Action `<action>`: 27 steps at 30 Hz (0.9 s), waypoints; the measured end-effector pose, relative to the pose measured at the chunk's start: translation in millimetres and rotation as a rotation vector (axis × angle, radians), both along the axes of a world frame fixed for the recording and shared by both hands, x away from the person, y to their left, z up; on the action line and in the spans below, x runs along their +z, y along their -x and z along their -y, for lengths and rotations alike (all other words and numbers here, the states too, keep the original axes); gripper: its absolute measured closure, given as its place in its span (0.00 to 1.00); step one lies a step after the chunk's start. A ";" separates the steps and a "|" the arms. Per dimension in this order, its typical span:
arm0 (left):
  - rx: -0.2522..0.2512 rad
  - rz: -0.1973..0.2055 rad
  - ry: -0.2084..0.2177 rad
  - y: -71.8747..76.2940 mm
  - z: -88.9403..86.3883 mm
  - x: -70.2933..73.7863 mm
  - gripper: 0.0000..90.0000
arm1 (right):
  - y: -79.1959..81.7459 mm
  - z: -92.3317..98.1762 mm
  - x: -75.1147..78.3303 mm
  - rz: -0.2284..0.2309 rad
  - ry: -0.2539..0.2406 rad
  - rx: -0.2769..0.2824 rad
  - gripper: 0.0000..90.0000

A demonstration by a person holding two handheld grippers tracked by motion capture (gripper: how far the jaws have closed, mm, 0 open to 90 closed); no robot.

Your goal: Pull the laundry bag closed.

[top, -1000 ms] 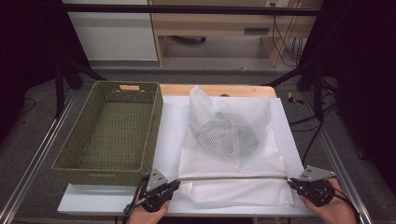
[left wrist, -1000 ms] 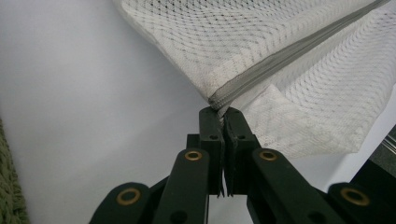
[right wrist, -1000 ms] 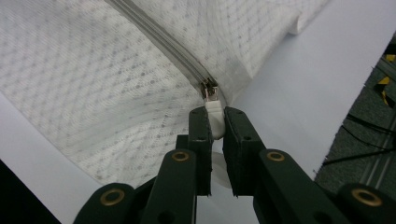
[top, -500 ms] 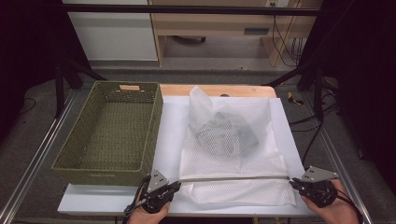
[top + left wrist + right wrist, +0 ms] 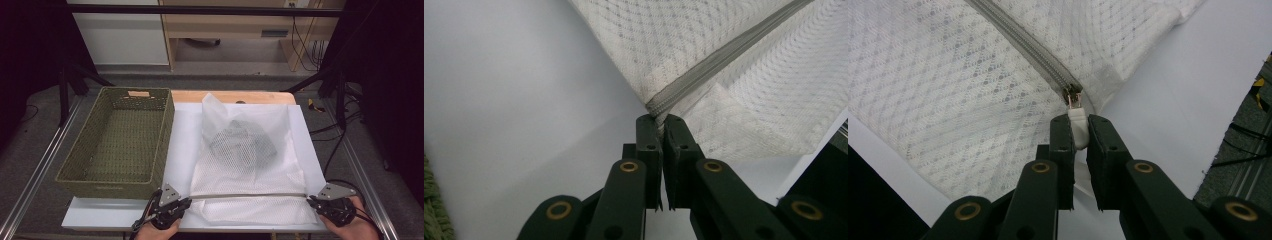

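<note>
We take this for a lab or recording studio rather than a home. The counter (image 5: 125, 220) is covered with a white sheet and edged with aluminium rails (image 5: 42, 165). Black stands (image 5: 65, 85) and dark drapes flank it, loose cables (image 5: 305, 45) trail over the grey floor, and plain wooden furniture (image 5: 225, 25) stands far behind.

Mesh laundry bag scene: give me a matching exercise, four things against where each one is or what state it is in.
1. wicker basket
2. zipper pull tab
3. dark garment
4. left gripper

A. pinched in the right gripper
B. inside the mesh bag
C. empty, left of the bag
D. shut on the zipper's end

Pairs: 1-C, 2-A, 3-B, 4-D
</note>
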State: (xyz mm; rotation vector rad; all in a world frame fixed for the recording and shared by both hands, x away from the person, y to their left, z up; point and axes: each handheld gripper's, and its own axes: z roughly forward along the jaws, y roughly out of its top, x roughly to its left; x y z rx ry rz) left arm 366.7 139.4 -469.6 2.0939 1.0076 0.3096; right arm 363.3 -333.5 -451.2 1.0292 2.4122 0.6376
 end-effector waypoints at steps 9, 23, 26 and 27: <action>-0.003 0.002 -0.033 -1.6 2.0 -4.8 0.94 | 1.4 -2.0 -5.0 -0.014 -0.003 -0.006 0.91; 0.027 0.071 0.037 2.8 -3.9 6.9 0.50 | -0.2 4.1 -4.9 0.034 -0.085 -0.066 0.57; 0.034 0.078 0.050 1.5 -3.1 6.7 0.40 | -1.2 3.9 -3.9 0.051 -0.115 -0.076 0.48; 0.038 0.078 0.054 1.3 -3.0 6.7 0.38 | -1.7 3.4 -3.9 0.055 -0.118 -0.081 0.45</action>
